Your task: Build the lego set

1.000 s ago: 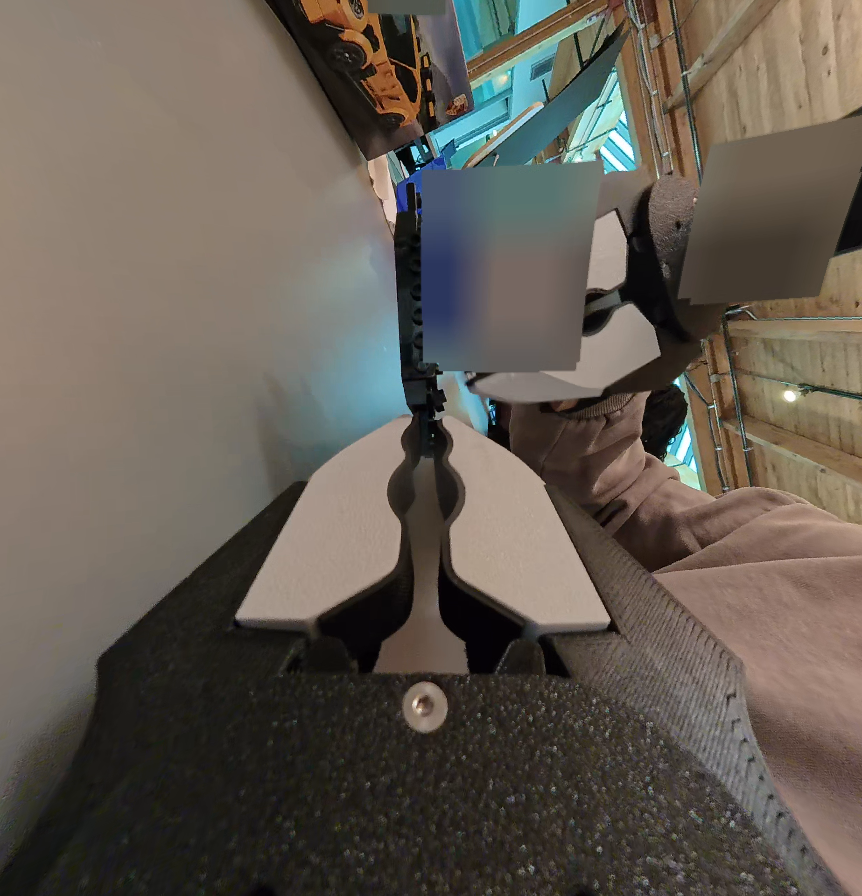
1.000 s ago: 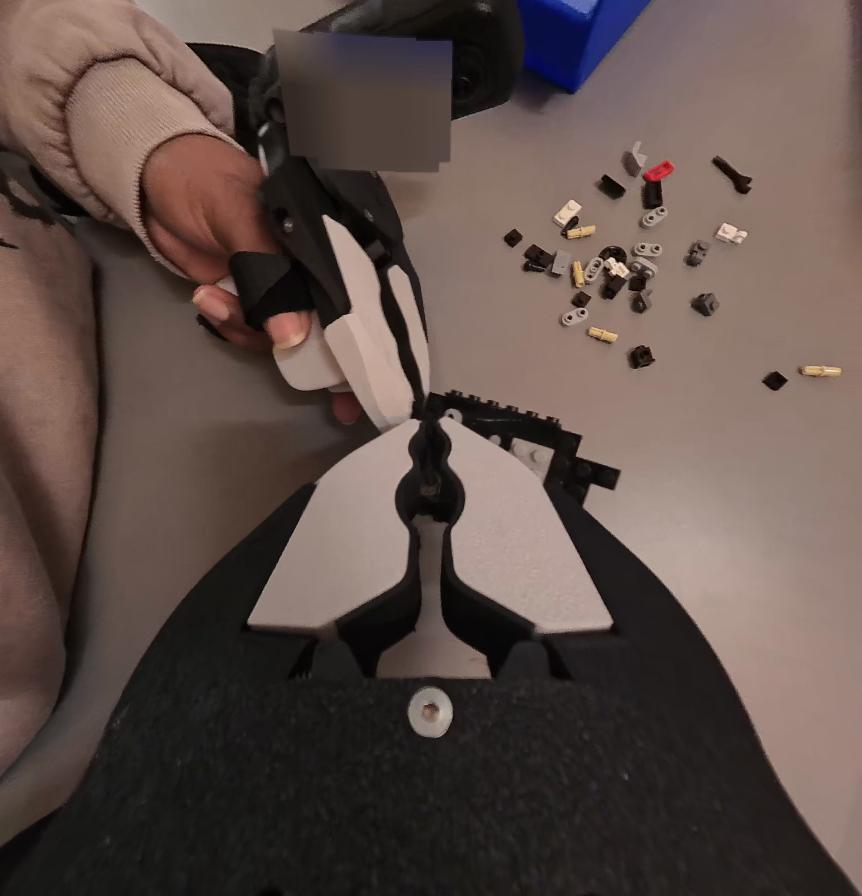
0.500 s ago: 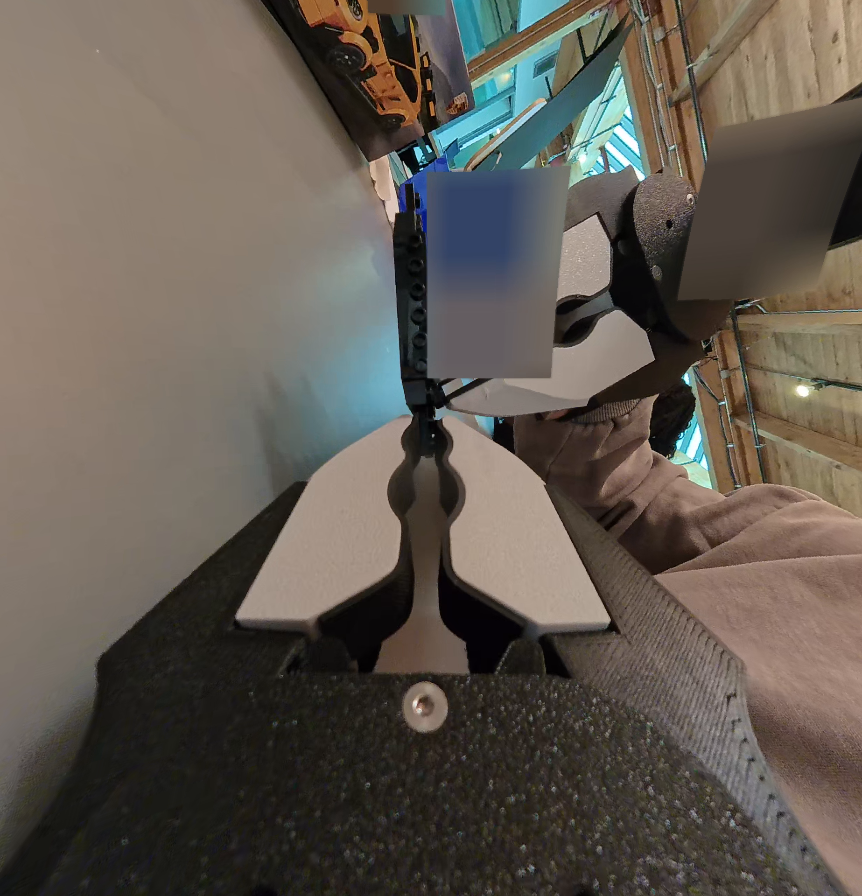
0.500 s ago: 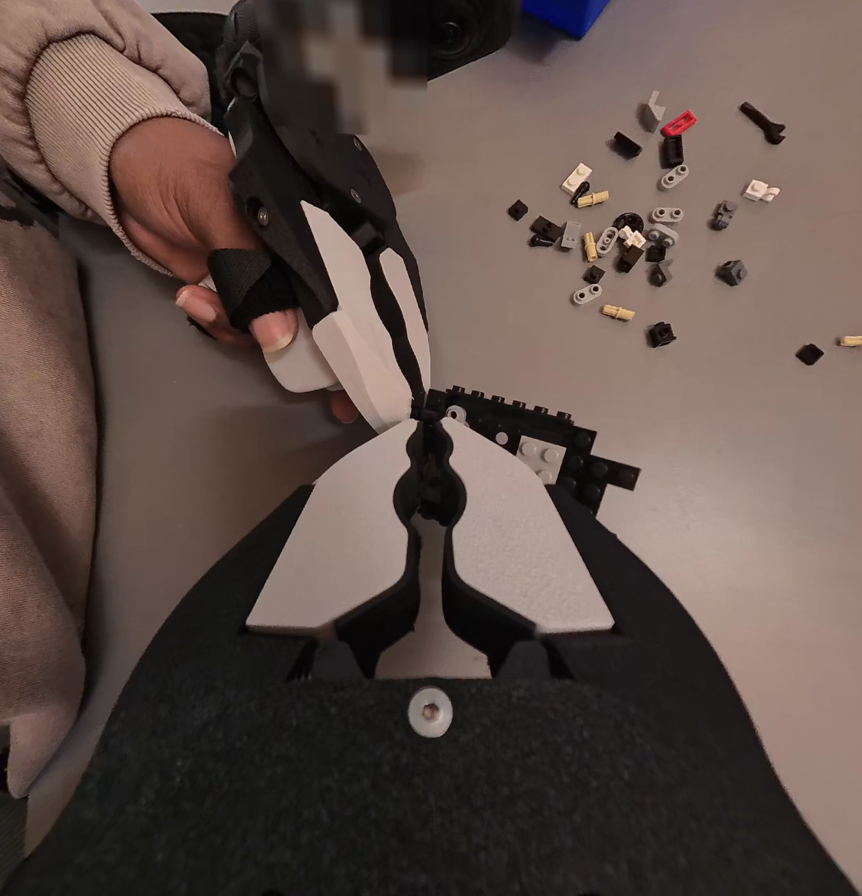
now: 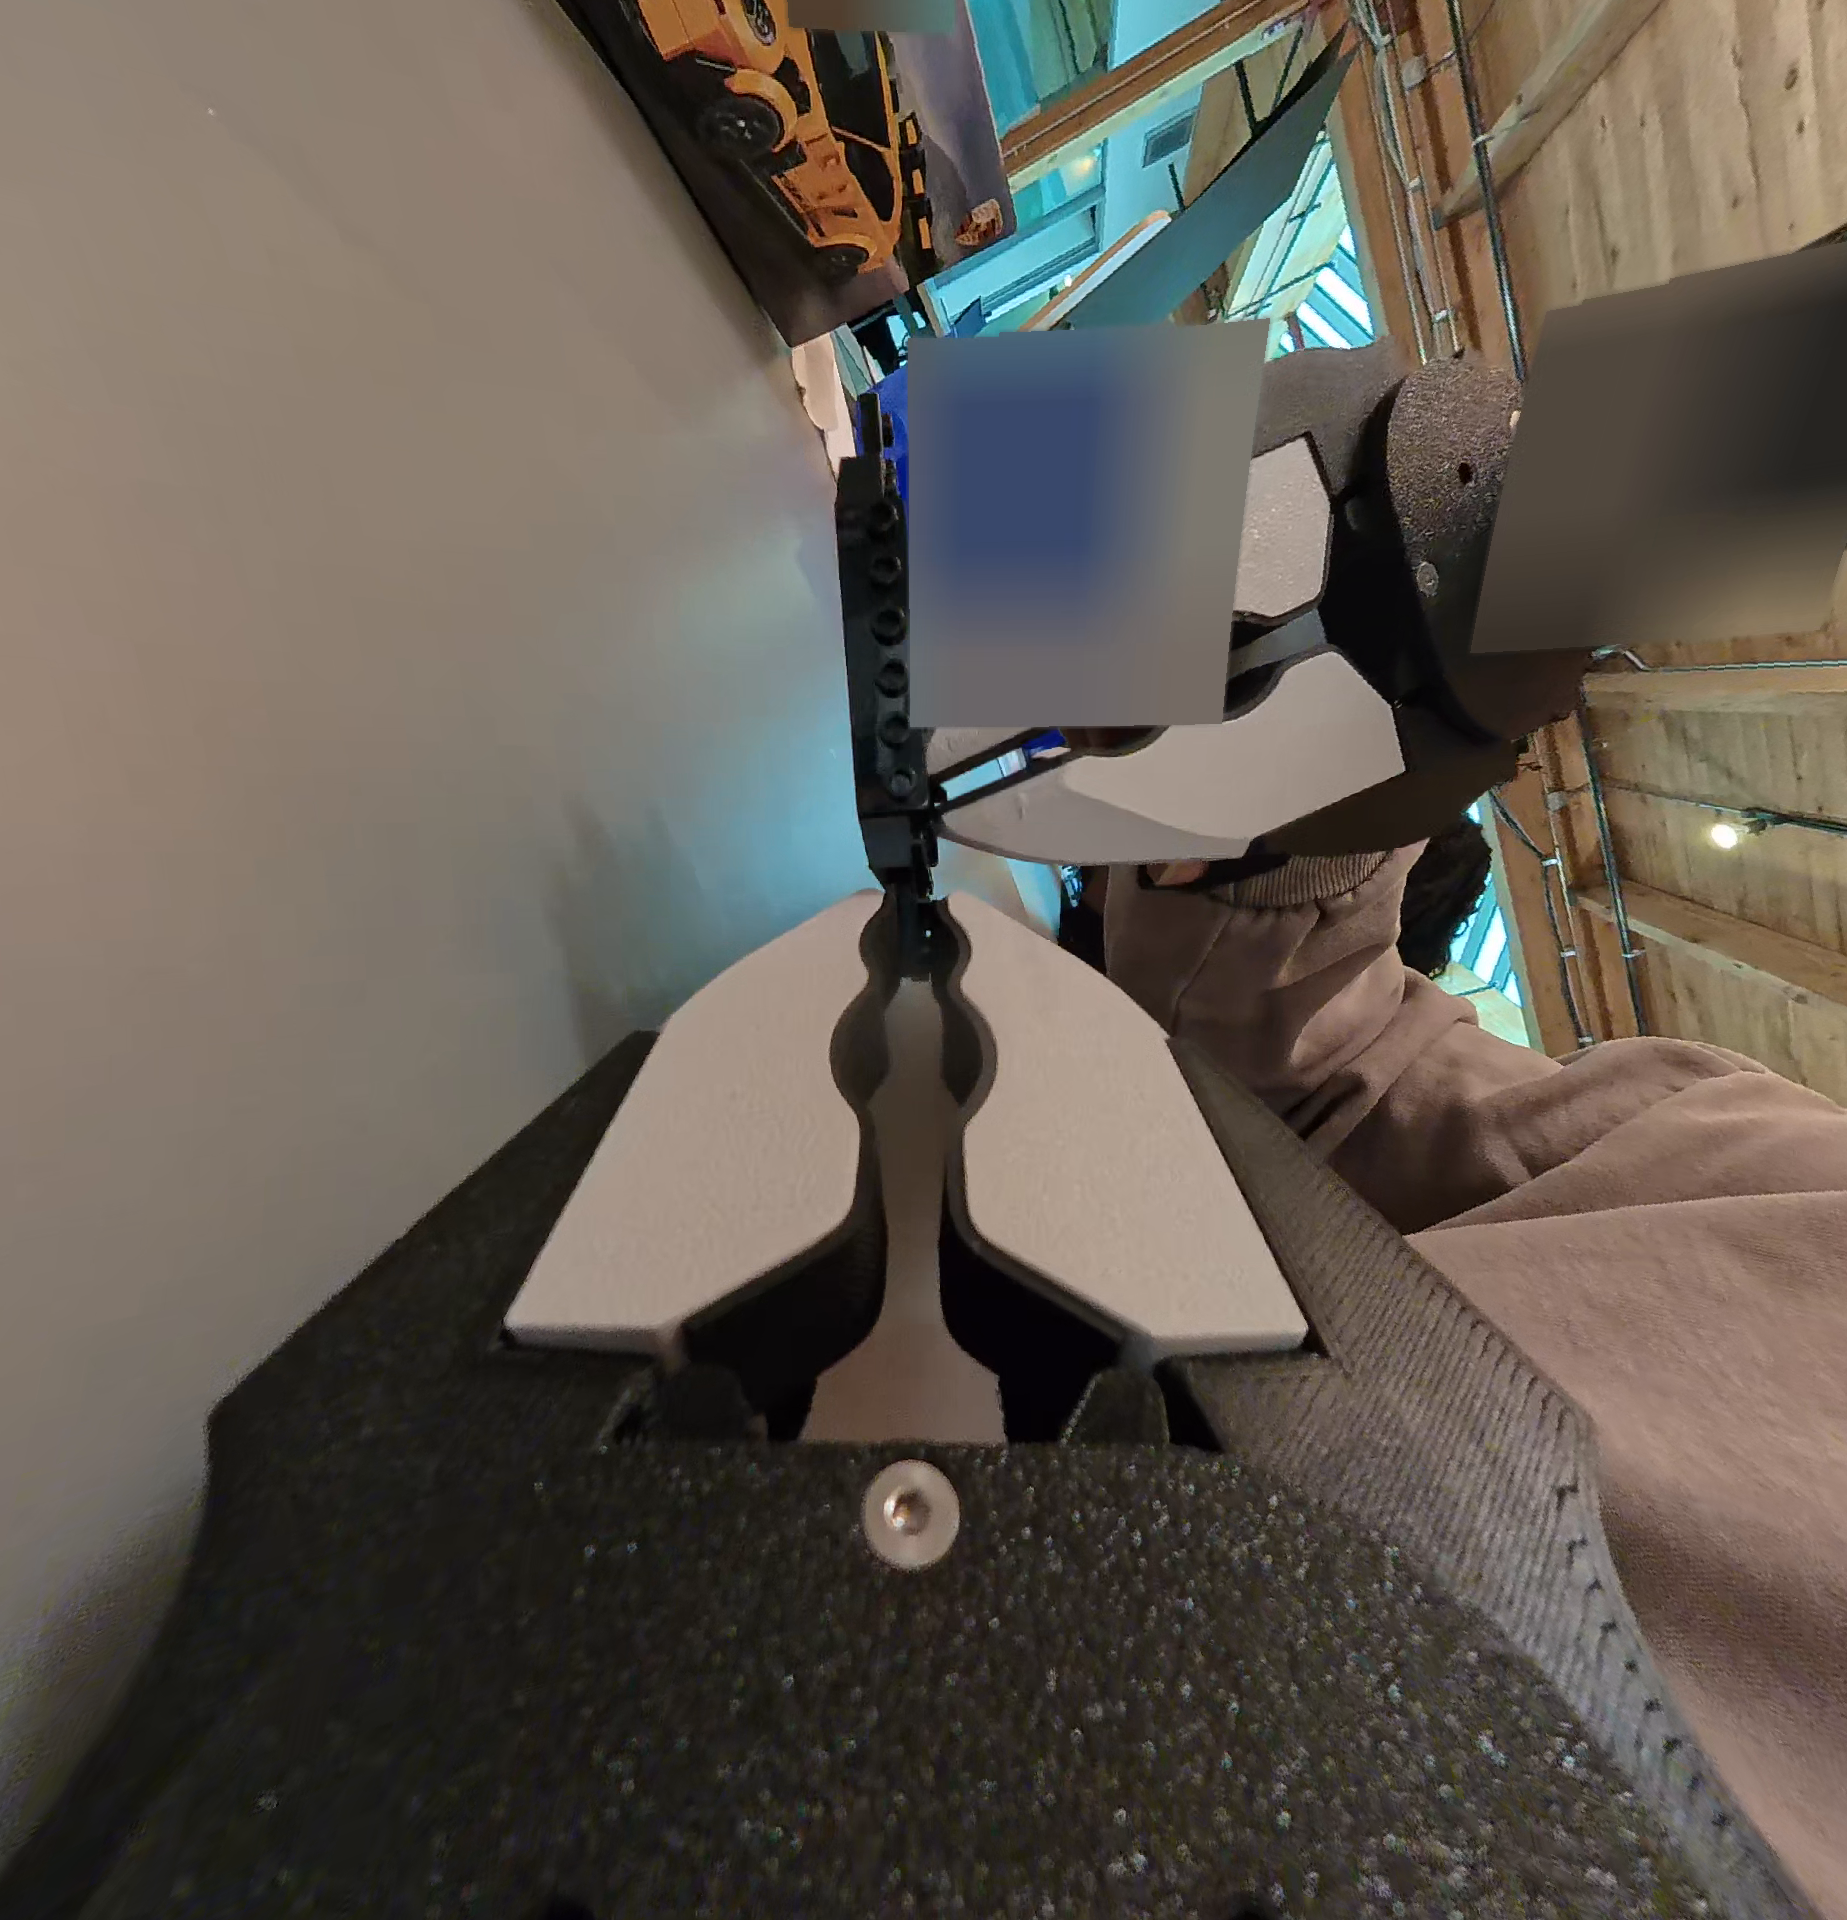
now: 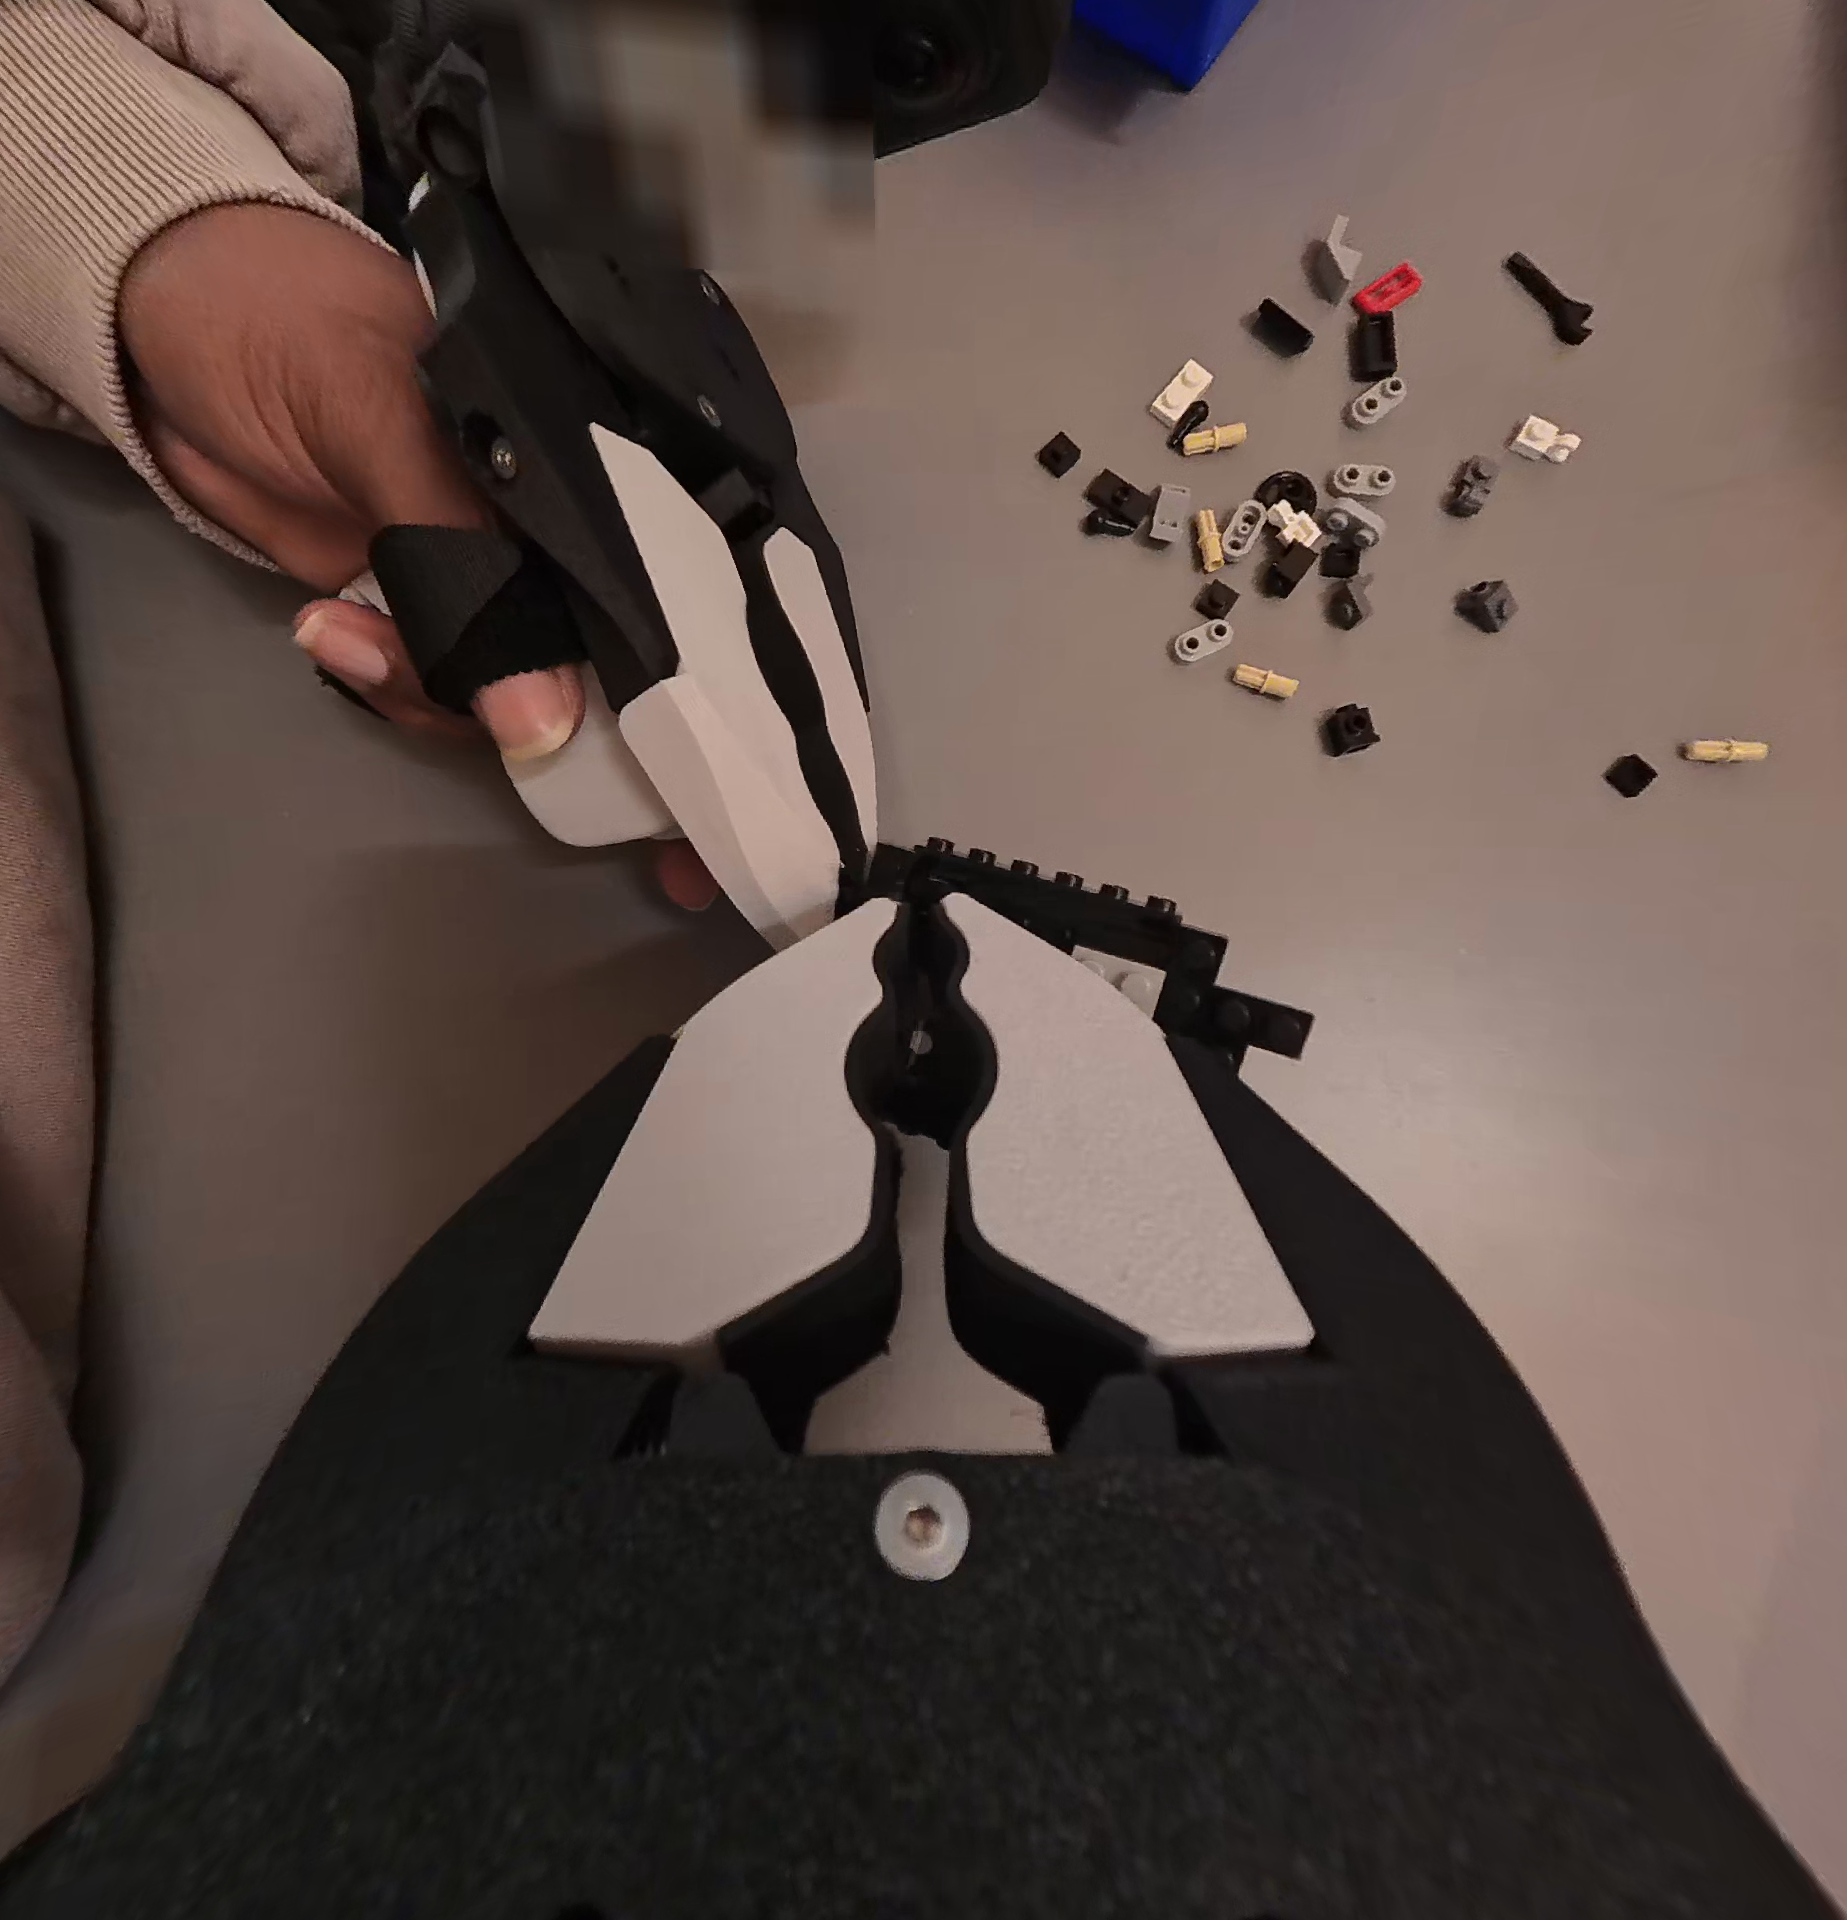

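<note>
Black studded lego assembly (image 6: 1127, 935), with a light grey plate set in it, is held above the grey worktop (image 6: 1521, 1143) by both tools. The right gripper (image 6: 921, 914) is clamped on its near end, white fingers (image 6: 1085, 1122) closed around a black part. The left gripper (image 6: 846, 862) pinches the same end from the side, gripped by a hand (image 6: 306, 457) in a beige sleeve. Loose small pieces (image 6: 1303, 520) lie scattered toward the far right corner, near a blue box (image 6: 1158, 31).
</note>
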The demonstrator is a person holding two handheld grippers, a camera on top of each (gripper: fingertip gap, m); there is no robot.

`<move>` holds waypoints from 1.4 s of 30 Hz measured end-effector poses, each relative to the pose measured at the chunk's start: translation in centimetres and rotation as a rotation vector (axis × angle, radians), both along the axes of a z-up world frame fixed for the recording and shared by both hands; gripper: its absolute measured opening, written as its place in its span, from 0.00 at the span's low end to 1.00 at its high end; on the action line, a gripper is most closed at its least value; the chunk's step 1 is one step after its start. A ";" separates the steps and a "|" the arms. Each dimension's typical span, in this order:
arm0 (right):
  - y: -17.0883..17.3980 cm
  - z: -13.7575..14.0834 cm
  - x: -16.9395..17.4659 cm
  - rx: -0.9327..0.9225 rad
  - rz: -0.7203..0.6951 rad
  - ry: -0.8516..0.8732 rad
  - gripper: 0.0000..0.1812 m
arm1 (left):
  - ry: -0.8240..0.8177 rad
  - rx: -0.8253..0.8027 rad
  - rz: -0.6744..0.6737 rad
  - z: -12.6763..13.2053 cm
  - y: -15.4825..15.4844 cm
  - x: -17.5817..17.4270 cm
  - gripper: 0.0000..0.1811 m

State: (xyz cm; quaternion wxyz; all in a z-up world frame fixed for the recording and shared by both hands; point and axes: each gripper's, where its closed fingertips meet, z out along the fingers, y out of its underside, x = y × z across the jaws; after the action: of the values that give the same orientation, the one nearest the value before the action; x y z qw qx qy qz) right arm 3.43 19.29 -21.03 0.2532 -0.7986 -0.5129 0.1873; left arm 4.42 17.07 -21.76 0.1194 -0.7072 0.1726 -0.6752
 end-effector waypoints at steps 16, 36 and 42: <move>0.2 3.7 0.5 0.029 -0.106 0.228 0.06 | -0.057 -0.018 0.012 0.8 0.3 -0.2 0.03; 1.0 2.2 0.9 -0.171 -0.644 0.928 0.22 | -0.155 0.118 0.068 2.6 0.2 0.5 0.03; 0.8 2.1 1.0 -0.132 -0.633 0.932 0.19 | -0.127 0.211 0.092 2.7 0.0 0.6 0.03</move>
State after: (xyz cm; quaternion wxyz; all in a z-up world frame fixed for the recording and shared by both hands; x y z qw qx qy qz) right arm 4.40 20.12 -18.90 0.4461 -0.7604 -0.0696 0.4667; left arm 5.05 17.12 -19.05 0.2348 -0.6535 0.2023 -0.6906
